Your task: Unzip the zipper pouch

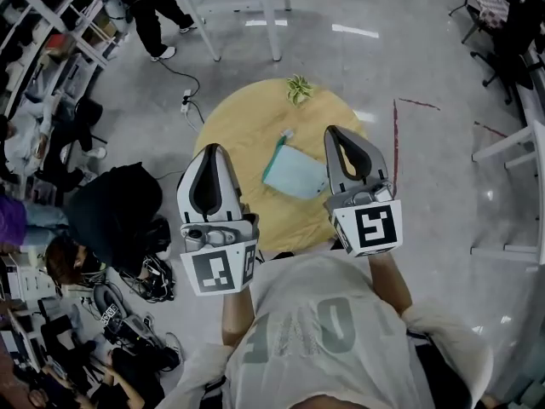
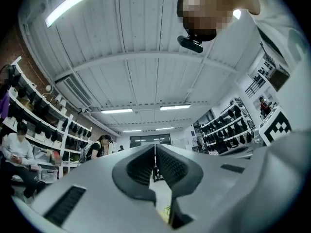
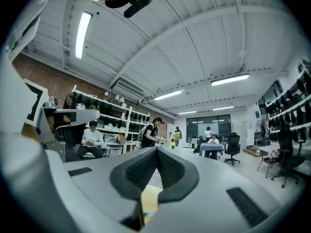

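A light teal zipper pouch (image 1: 294, 171) lies flat on the round wooden table (image 1: 243, 126), its zipper end (image 1: 287, 135) pointing to the far side. My left gripper (image 1: 213, 148) is held up over the table's left edge, apart from the pouch, jaws shut and empty. My right gripper (image 1: 341, 131) is raised just right of the pouch, also shut with nothing in it. In the left gripper view the left gripper (image 2: 155, 147) points level across the room, pads together. In the right gripper view the right gripper (image 3: 156, 150) does the same. The pouch is hidden in both gripper views.
A small green plant (image 1: 298, 89) sits at the table's far edge. A power strip (image 1: 185, 102) and cable lie on the floor to the far left. People and bags (image 1: 115, 203) crowd the left side. White table legs (image 1: 274, 24) stand beyond, and a white frame (image 1: 519, 156) at right.
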Demonstrator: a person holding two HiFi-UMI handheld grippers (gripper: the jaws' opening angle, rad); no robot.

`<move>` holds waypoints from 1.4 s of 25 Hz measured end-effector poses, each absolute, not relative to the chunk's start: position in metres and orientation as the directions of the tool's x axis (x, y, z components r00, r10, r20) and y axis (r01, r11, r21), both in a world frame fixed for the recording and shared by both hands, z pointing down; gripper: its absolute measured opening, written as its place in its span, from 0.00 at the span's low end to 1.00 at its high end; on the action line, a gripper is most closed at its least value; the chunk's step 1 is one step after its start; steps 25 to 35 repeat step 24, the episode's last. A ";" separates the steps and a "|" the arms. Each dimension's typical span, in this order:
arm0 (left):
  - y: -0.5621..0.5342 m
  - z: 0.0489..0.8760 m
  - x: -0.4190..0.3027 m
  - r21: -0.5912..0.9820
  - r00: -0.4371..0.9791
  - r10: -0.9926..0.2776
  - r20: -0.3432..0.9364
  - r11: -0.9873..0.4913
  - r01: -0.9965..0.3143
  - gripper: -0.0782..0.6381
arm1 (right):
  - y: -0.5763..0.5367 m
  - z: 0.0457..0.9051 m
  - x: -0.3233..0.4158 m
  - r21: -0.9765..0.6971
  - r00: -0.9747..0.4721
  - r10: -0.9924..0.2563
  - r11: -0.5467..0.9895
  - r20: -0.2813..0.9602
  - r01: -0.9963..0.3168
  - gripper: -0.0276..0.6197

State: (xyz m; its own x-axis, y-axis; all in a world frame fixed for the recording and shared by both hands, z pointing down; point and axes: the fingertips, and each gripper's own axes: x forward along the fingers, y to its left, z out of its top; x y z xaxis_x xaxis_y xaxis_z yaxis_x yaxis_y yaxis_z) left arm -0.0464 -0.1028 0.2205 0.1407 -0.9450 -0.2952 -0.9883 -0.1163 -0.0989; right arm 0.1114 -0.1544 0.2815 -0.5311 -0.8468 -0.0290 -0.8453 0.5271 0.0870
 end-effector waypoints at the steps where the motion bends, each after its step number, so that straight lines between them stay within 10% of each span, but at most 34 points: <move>1: -0.103 0.221 -0.042 -0.105 0.140 -0.945 -0.296 -0.114 -0.988 0.15 | -0.154 0.284 0.116 0.078 -0.529 -0.848 0.526 -0.027 -0.847 0.09; 35: -0.128 0.227 -0.046 -0.110 0.067 -0.955 -0.289 -0.036 -0.993 0.15 | -0.186 0.288 0.124 0.053 -0.561 -0.828 0.559 -0.023 -0.827 0.09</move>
